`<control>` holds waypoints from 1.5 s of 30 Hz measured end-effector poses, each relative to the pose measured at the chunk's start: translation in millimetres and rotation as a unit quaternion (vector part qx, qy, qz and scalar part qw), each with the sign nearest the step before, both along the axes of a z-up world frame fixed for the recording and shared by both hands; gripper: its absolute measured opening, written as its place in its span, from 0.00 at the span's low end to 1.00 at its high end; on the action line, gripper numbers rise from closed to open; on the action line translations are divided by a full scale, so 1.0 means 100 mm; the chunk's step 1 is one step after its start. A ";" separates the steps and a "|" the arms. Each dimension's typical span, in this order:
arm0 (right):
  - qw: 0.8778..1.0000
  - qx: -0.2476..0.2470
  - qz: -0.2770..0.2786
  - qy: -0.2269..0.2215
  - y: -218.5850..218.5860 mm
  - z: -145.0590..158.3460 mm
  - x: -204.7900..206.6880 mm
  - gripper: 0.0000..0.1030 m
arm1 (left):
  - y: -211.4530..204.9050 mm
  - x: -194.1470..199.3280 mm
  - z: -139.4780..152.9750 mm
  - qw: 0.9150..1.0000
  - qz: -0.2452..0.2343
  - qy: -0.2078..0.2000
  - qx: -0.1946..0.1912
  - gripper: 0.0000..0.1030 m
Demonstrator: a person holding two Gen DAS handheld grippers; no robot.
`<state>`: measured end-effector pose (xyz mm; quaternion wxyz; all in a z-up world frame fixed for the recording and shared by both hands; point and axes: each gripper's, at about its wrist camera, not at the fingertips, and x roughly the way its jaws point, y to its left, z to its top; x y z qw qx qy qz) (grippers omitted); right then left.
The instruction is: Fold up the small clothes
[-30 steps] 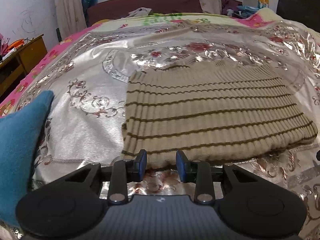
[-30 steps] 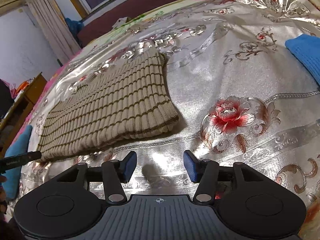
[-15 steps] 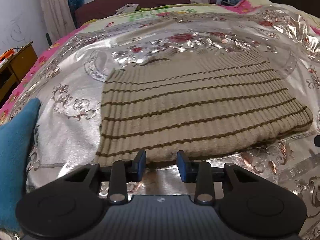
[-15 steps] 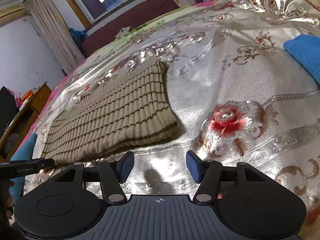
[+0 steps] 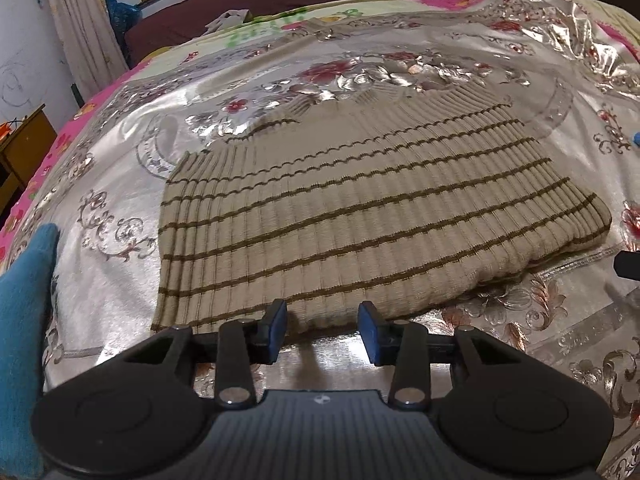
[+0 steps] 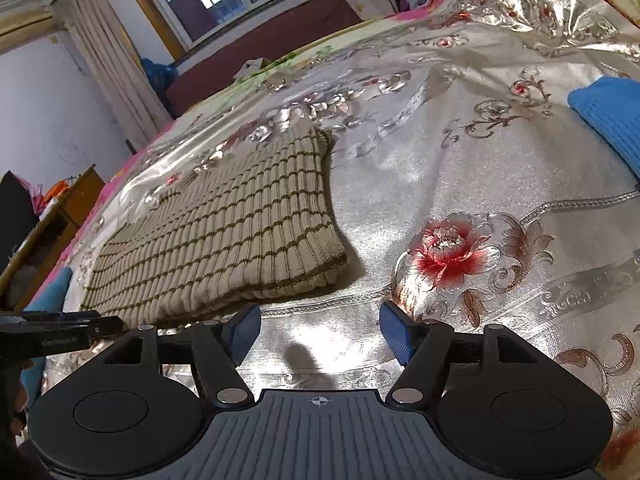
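Observation:
A beige ribbed sweater with thin brown stripes point(image 5: 360, 216) lies folded flat on the shiny floral bedspread point(image 5: 120, 168). My left gripper point(image 5: 322, 330) is open and empty, its blue pads at the sweater's near edge, left of the middle. In the right wrist view the sweater point(image 6: 224, 240) lies to the left. My right gripper point(image 6: 320, 330) is open and empty over bare bedspread point(image 6: 480, 184), just right of the sweater's near right corner. The left gripper's body point(image 6: 60, 330) shows at the left edge of that view.
A teal folded cloth point(image 5: 24, 320) lies at the bed's left edge. A blue knit garment point(image 6: 612, 120) lies to the right. A wooden cabinet point(image 6: 60, 216) stands beside the bed on the left. A dark red headboard point(image 5: 248, 8) and curtains are at the back.
My left gripper has moved in to the sweater's near edge and its jaws have opened wider. My right gripper has opened a little wider and shifted slightly toward the sweater's corner.

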<state>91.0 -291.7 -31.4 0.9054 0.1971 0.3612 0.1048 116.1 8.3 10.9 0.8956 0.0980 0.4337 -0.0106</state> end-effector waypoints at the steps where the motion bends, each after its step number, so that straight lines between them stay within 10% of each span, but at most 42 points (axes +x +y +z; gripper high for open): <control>1: 1.000 0.001 0.001 0.000 0.00 0.00 0.00 0.65 | -0.01 0.00 0.00 1.000 -0.001 0.001 0.001 0.43; 16: 1.000 0.014 0.001 0.001 -0.01 0.01 0.06 0.66 | -0.01 0.00 -0.06 1.000 -0.001 0.001 -0.017 0.48; 45: 0.988 0.140 0.053 0.039 -0.01 -0.11 1.67 0.70 | -0.09 0.34 -0.12 0.998 -0.018 -0.034 -0.043 0.50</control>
